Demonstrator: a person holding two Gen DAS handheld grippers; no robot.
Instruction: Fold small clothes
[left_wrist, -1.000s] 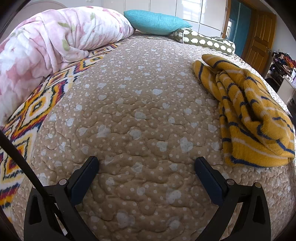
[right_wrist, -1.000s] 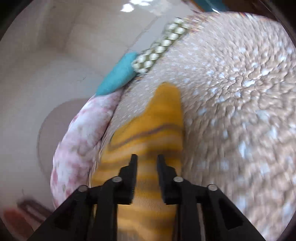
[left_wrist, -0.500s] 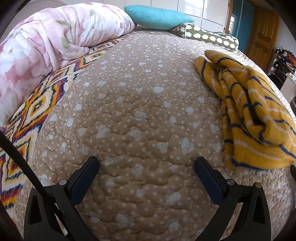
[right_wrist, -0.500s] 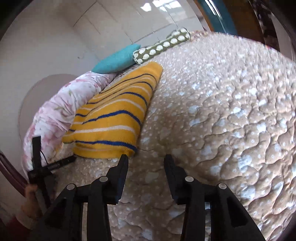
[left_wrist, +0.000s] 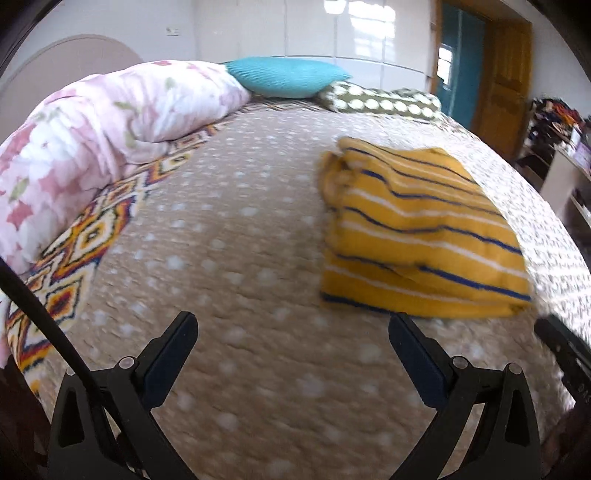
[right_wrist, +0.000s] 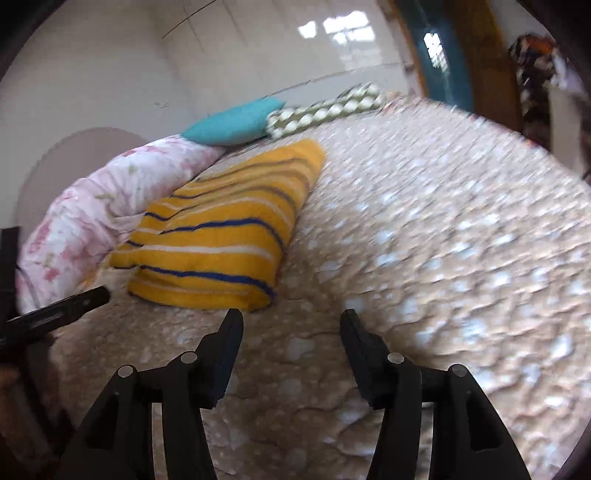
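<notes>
The right gripper (right_wrist: 291, 325) has just been opening, with nothing between its jaws; the left gripper (left_wrist: 291, 332) gapes wide, also empty. Both hover over the quilted bedspread (left_wrist: 229, 258). One folded yellow striped garment (right_wrist: 218, 236) lies just beyond them. Three pillows line the headboard end: floral (left_wrist: 110, 122), teal (left_wrist: 284, 77), dotted (left_wrist: 384, 101). Motion blur softens everything; the right edge's clutter is unreadable.

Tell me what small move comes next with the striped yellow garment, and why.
Probably draw both hands back: the striped yellow garment lies folded on the quilt, and the right gripper, whose jaws have just been opening, and the left gripper are both open and empty.
</notes>
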